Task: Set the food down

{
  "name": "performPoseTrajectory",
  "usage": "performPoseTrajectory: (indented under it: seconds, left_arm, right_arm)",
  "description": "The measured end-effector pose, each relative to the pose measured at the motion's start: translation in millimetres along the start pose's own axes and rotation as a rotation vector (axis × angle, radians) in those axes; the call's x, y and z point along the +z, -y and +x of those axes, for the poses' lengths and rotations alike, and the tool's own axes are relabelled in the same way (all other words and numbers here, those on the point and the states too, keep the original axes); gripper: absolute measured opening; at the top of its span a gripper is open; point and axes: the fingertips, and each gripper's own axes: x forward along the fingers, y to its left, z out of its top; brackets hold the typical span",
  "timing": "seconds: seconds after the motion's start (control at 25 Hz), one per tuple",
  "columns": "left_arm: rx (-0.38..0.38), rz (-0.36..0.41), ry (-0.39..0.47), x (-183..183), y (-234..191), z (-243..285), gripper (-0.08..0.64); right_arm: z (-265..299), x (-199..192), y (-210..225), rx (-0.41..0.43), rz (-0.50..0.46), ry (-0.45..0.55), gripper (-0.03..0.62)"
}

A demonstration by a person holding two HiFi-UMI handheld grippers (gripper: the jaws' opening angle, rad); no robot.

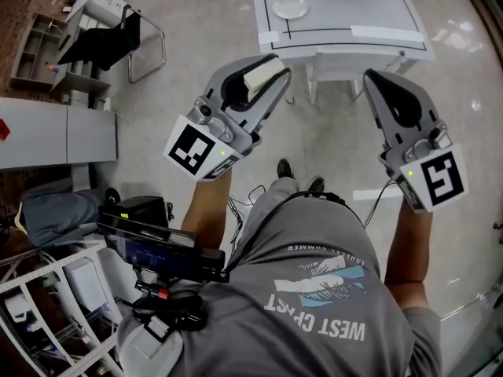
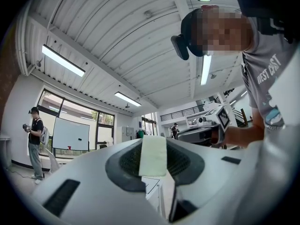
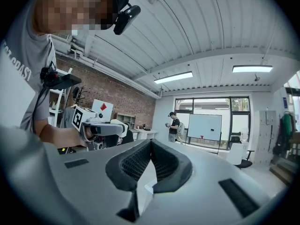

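Near the white table, on its near side, the person stands on the grey floor with one gripper raised in each hand. Both grippers point toward the table and are held over the floor, well apart from each other.

Left gripper: the jaws are closed on the food slab, a pale, flat, rectangular piece. In the left gripper view the slab stands upright between the dark ribbed pads, with its upper end projecting past the jaw tips. The slab hangs in the air short of the table's near edge and touches no surface.

Right gripper: the jaws are closed. In the right gripper view the pad tips meet and nothing sits between them.

Table: the top carries thin black lines. A white plate lies toward the far left part of the top. A few small items stand along the far edge; they are too small to identify.

Surroundings: a metal-framed chair with dark cloth over it stands at the far left. In the left gripper view a second person stands beside a whiteboard.
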Motion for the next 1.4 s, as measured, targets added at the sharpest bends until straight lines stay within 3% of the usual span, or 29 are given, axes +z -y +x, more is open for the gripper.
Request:
performPoseTrajectory:
  seconds: [0.48,0.68,0.84,1.4]
  left_arm:
    - [-0.054,-0.009,0.016,-14,-75,1,0.101]
    - [-0.076,-0.011,0.008,-25,-99,9,0.101]
    - [-0.073,-0.023,0.006,-34,-114,25,0.101]
    - [0.002,-0.016,-0.035,-62,-153,97,0.101]
  right_arm:
    - [64,-14,12,-0.045,-0.02,-0.057,0.005]
    - [87,-7,27,-0.086,-0.016,-0.037,0.005]
    - [98,-20,44,-0.069,-0.027,-0.084,0.005]
    - [134,-34,119,0.003,0.03,-0.041,0.005]
